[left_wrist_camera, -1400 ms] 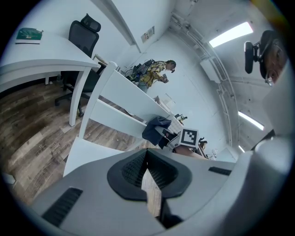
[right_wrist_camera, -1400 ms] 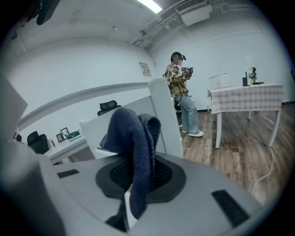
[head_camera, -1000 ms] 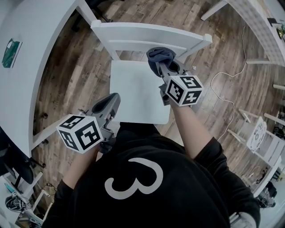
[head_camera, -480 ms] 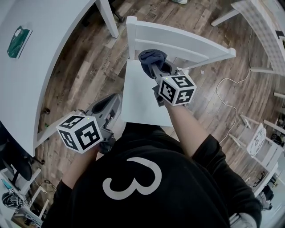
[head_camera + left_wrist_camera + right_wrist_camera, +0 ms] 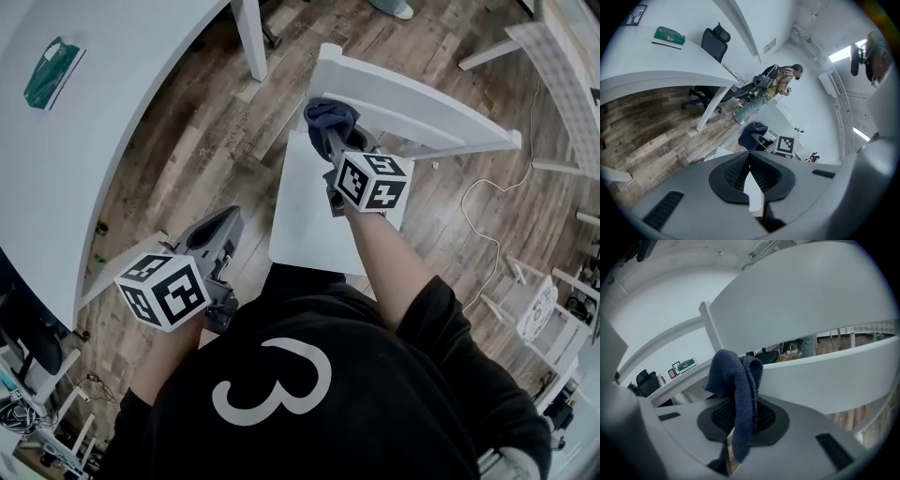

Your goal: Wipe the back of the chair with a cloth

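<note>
Head view: right gripper (image 5: 329, 133) reaches over the chair seat (image 5: 305, 211) and holds the dark blue cloth (image 5: 330, 114) at the chair back (image 5: 422, 105), near its left end. Left gripper (image 5: 228, 218) hangs off the seat's left edge, above the wood floor (image 5: 187, 159). Left gripper view: jaws pressed together, nothing between them. Right gripper view: jaws clenched on the cloth, which bunches above the pads (image 5: 761, 416), just before the back's rails. Contact with the rails cannot be told.
</note>
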Motion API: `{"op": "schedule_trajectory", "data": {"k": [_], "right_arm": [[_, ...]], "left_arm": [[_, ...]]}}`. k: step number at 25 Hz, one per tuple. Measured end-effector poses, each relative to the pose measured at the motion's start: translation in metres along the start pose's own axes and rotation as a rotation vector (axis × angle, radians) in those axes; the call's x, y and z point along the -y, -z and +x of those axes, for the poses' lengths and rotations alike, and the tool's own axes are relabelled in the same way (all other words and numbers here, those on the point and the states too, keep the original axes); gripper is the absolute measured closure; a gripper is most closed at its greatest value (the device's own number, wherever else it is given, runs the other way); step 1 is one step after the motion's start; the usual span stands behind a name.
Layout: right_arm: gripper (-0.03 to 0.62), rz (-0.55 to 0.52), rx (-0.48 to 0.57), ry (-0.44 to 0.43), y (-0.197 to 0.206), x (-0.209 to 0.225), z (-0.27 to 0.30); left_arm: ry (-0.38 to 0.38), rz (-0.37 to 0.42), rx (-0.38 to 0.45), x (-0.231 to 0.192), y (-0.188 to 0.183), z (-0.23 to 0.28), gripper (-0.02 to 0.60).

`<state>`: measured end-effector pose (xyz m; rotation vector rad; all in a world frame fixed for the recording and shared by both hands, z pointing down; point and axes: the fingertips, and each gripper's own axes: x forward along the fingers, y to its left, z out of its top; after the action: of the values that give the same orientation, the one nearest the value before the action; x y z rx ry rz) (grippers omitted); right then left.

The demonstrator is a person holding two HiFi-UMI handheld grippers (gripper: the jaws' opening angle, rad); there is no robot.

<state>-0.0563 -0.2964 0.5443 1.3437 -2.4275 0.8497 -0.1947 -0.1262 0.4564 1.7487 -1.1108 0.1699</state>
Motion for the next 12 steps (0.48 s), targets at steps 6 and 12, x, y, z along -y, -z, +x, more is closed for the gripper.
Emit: {"op": "schedule_trajectory", "data": {"k": [6,12], "right_arm": [[0.543,0.023,0.013,0.052,-0.003,0.003,0.015],[0.543,0.041,0.008,0.074,-0.003,0.005,0.016]], "left_arm": [[-0.024,-0.017,0.001,-0.013,0.001,-0.005,0.568],[-0.019,-0.004,-0.004,-0.005,0.003,-0.001,0.568]]}}
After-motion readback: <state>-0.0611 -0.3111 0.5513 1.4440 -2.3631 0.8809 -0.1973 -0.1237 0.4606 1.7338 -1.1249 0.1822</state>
